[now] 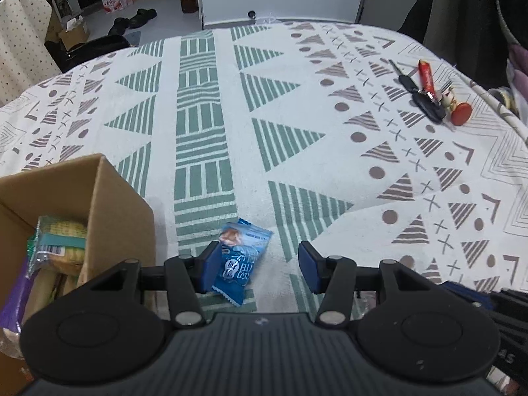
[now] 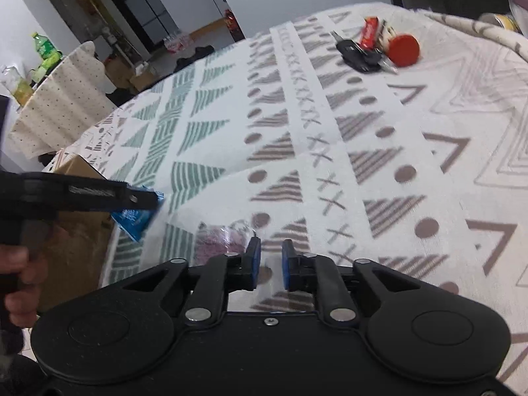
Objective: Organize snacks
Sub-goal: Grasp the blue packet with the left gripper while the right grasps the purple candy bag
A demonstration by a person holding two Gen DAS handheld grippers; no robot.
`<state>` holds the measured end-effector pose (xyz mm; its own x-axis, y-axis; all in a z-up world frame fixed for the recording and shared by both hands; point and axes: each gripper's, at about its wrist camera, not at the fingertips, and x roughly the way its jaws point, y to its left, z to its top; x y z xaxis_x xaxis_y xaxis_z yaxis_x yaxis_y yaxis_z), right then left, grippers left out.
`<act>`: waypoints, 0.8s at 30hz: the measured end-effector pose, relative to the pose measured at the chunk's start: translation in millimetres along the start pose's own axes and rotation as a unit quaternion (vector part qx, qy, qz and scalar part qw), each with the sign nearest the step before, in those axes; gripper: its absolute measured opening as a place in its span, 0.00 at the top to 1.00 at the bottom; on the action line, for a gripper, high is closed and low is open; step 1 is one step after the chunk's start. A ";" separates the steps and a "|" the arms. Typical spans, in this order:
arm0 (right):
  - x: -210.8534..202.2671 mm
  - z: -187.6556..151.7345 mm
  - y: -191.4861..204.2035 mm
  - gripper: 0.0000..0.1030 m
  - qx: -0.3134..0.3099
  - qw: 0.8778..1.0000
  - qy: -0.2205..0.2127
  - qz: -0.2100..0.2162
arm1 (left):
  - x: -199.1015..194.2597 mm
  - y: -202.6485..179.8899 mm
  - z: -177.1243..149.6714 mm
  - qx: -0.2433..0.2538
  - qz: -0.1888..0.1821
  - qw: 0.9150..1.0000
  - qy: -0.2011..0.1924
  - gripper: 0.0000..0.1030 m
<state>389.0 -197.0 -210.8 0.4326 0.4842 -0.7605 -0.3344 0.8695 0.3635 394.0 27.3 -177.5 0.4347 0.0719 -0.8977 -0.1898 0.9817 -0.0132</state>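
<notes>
We see the cardboard box (image 1: 109,204) at the table's left already holding wrapped snacks (image 1: 61,247), while our left gripper (image 1: 260,270), wide open, straddles a blue snack packet (image 1: 242,260) lying beside it, and our right gripper (image 2: 270,264), nearly closed, pinches clear wrapping (image 2: 227,234).

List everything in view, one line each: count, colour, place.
tablecloth: one, white with green and grey patterns, covering the table
cardboard box: one, brown, near left, snacks inside
blue snack packet: one, beside the box, between the left fingers
clear packet: one, purplish contents, ahead of the right fingers
keys: one bunch, black with red fobs, far right
left hand-held gripper: open, left pad at the packet
right hand-held gripper: narrow gap, possibly on clear film
hand: one, left edge
</notes>
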 end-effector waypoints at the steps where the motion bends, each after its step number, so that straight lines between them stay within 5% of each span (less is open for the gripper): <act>1: 0.9 0.1 2.0 0.66 -0.006 1.000 -0.001 0.000 | 2.7 0.1 -0.4 0.000 0.003 1.000 0.002 0.51; 3: 3.2 1.3 5.4 0.56 -0.012 1.000 -0.003 0.001 | 7.7 0.9 -1.3 -0.002 0.008 1.000 0.008 0.51; 6: 8.4 2.9 5.9 0.56 -0.002 1.000 0.005 0.021 | 13.0 3.8 -3.4 -0.010 0.003 1.000 0.019 0.51; 16: 22.8 -0.2 24.8 0.40 -0.023 0.999 0.004 0.029 | 20.0 13.5 -5.6 -0.030 0.001 0.999 0.028 0.75; 20: 26.2 -2.4 30.3 0.40 -0.038 0.999 0.002 0.022 | 10.9 10.7 -8.3 -0.030 -0.014 0.999 0.028 0.76; 24: 24.1 -6.2 30.8 0.62 -0.057 0.998 0.005 0.007 | -4.4 8.4 -13.0 -0.033 -0.023 0.999 0.024 0.77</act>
<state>383.9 -159.1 -221.3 0.4197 0.4941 -0.7614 -0.4340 0.8460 0.3097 379.0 32.9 -179.4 0.4011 0.0161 -0.9159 -0.2281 0.9701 -0.0828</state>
